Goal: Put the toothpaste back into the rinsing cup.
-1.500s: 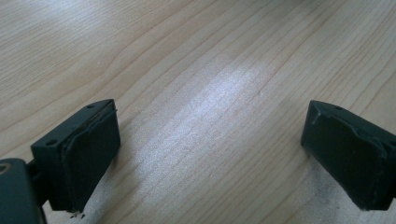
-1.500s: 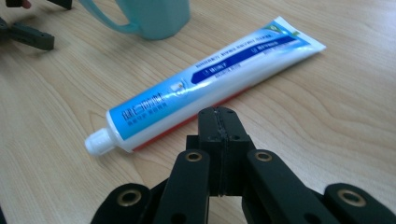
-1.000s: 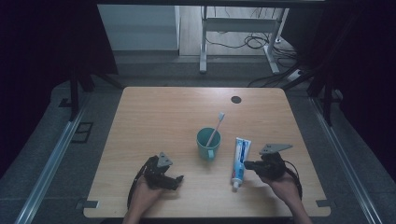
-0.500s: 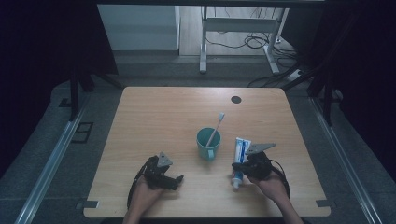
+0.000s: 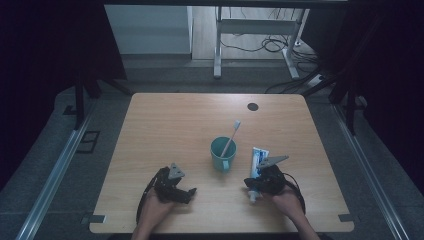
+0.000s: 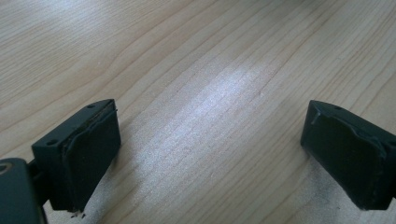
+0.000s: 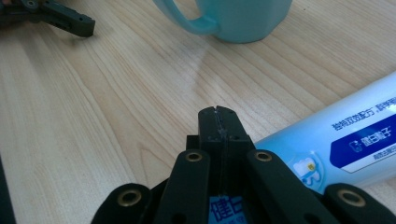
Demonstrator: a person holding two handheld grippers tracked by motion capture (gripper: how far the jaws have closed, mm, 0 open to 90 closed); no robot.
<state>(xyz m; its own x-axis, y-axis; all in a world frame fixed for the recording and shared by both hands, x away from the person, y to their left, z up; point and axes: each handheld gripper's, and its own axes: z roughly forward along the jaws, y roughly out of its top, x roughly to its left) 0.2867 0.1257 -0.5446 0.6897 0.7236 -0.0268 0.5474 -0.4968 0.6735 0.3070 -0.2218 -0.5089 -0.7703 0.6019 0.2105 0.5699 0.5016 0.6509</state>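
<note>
A teal cup [image 5: 222,154] stands at the table's middle with a white toothbrush [image 5: 232,132] leaning in it. Just right of it lies a blue and white toothpaste tube [image 5: 259,159], cap end toward the front edge. My right gripper [image 5: 248,184] rests over that cap end. In the right gripper view its jaws [image 7: 217,116] are pressed together with nothing between them; the tube [image 7: 345,144] runs under and to their right, and the cup [image 7: 233,18] is just ahead. My left gripper [image 5: 189,192] lies at the front left, jaws wide open [image 6: 210,154] over bare wood.
The wooden table [image 5: 175,125] has a small dark round hole [image 5: 252,106] at its back right. The left gripper [image 7: 51,16] shows far off in the right gripper view. A metal desk frame [image 5: 220,45] and cables stand on the floor beyond.
My right gripper has moved left from the table's right side onto the cap end of the toothpaste tube. The left gripper, cup and toothbrush have stayed put.
</note>
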